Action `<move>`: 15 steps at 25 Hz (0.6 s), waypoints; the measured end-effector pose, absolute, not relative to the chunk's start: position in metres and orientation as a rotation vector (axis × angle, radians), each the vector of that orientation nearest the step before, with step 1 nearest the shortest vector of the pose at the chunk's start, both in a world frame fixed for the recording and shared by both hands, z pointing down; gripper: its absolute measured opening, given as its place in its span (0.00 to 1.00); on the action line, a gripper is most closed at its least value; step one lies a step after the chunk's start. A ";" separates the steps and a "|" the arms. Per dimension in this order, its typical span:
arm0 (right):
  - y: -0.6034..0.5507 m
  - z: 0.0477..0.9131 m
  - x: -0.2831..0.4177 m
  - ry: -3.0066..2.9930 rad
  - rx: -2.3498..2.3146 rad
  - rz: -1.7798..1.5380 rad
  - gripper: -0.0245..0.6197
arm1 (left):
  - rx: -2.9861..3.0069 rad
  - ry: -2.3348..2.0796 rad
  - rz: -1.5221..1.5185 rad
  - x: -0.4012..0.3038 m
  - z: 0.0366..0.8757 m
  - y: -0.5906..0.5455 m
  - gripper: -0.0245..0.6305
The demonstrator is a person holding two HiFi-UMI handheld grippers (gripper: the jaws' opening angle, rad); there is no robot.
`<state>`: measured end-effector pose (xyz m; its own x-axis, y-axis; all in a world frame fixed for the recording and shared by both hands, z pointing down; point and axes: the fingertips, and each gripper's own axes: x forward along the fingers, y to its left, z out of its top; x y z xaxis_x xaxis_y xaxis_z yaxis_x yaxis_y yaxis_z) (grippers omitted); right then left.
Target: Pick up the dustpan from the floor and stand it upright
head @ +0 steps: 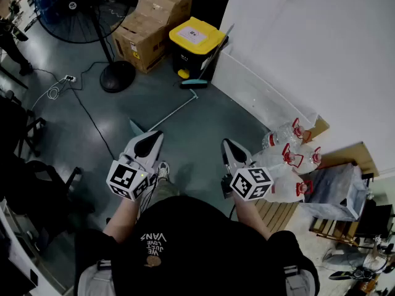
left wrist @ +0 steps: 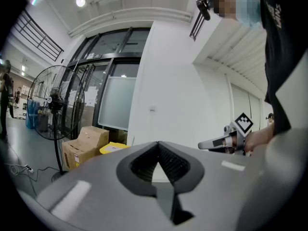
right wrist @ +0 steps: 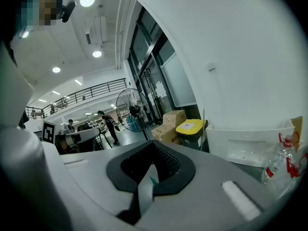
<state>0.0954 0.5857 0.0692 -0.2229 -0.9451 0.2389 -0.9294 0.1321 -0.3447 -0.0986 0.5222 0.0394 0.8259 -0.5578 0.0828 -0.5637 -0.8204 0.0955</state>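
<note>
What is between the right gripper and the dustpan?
Just bare grey floor lies between the right gripper and the dustpan; the head view shows it.

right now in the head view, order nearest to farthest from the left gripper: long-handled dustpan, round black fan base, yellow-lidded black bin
1. Long-handled dustpan, on the floor just beyond the left gripper.
2. Round black fan base, farther, ahead and left.
3. Yellow-lidded black bin, farthest, ahead and right.

You hold the left gripper [head: 150, 142] and right gripper [head: 229, 148] side by side ahead of you, jaws closed, both empty.
</note>
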 end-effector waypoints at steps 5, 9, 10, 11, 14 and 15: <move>0.578 0.072 0.098 2.349 -1.918 -0.680 0.04 | 2.859 -0.940 0.093 -0.101 0.045 0.518 0.12; 0.568 0.078 0.094 2.362 -1.866 -0.703 0.04 | 2.822 -0.978 0.106 -0.107 0.054 0.510 0.12; 0.563 0.079 0.094 2.364 -1.851 -0.705 0.04 | 2.814 -0.981 0.110 -0.108 0.057 0.506 0.12; 0.557 0.080 0.093 2.364 -1.838 -0.705 0.04 | 2.807 -0.983 0.115 -0.109 0.060 0.500 0.12; 0.534 0.084 0.091 2.363 -1.827 -0.694 0.04 | 2.788 -0.978 0.128 -0.111 0.071 0.478 0.12; 0.523 0.085 0.090 2.363 -1.834 -0.689 0.04 | 2.783 -0.971 0.128 -0.110 0.073 0.468 0.12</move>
